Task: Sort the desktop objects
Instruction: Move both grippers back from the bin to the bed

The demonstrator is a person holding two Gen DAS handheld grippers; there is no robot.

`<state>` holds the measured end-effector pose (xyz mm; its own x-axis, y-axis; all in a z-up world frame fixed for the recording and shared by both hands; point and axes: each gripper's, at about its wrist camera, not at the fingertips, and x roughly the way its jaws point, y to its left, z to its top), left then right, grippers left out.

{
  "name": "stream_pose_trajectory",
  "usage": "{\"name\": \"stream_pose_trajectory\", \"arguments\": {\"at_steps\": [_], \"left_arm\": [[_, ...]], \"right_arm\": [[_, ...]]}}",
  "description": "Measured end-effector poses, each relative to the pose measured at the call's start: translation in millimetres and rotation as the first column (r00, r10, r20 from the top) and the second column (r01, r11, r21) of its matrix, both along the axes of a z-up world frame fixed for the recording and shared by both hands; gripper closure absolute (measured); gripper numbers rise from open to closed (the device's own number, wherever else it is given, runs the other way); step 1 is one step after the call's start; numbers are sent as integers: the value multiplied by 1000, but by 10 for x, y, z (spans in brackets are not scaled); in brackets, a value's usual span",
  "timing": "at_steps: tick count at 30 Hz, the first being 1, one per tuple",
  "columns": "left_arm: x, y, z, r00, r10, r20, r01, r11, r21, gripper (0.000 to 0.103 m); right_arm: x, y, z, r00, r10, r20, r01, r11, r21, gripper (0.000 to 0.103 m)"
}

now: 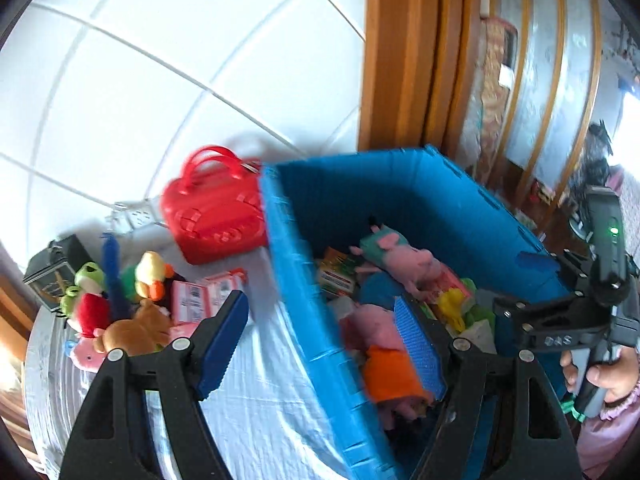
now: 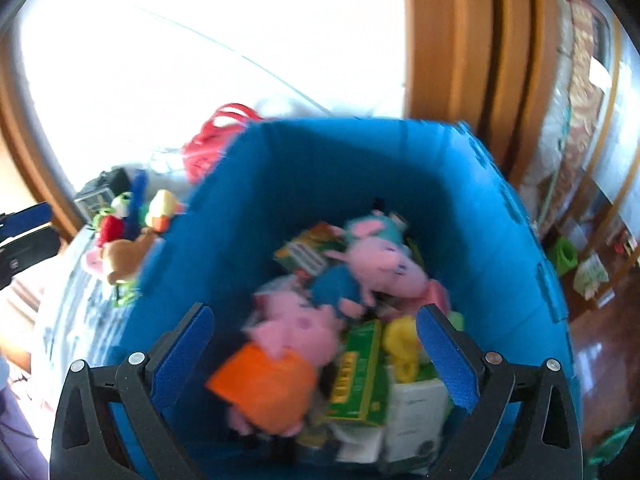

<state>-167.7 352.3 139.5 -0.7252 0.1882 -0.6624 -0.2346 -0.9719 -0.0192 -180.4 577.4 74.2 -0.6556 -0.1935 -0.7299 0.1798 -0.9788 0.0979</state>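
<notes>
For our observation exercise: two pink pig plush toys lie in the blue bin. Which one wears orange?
The pig plush nearer the right gripper's fingers wears orange; the other pig, farther back in the blue bin, wears teal.

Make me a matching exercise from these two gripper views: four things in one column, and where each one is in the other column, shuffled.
Things:
1. red handbag
2. pig plush in orange dress
3. frog plush
4. right gripper

Places or states:
A. inside the blue crate, near its front
B. in the toy pile on the white cloth, left of the crate
C. against the outside of the crate's far left corner
D. jaws wide open over the crate, nothing between the pads

Pairs: 1-C, 2-A, 3-B, 4-D
</notes>
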Motion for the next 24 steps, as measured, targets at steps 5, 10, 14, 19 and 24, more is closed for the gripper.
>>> {"name": "stream_pose_trajectory", "arguments": {"at_steps": [5,10,14,19,24], "left_arm": [[373,-802,-43,992,59,-110,-57,998,20,28],[566,-1798,-278,986,125,-109,-119,991,62,28],[681,-2624,-557,975,210,-71,-207,977,50,28],[738,-3298,-885,953,303,-22,-303,953,-11,28],[718,-3763,-1261,921,387,45,-388,922,16,28]], "right_arm": [[321,-692,217,995,40,-87,-41,999,-4,0],[574,-1575,347,984,47,-172,-53,998,-30,0],[643,-2214,281,980,70,-188,-83,995,-61,0],[541,-2898,-87,986,141,-88,-146,988,-57,0],[363,-3190,-483,985,168,-32,-169,986,-7,0]]}}
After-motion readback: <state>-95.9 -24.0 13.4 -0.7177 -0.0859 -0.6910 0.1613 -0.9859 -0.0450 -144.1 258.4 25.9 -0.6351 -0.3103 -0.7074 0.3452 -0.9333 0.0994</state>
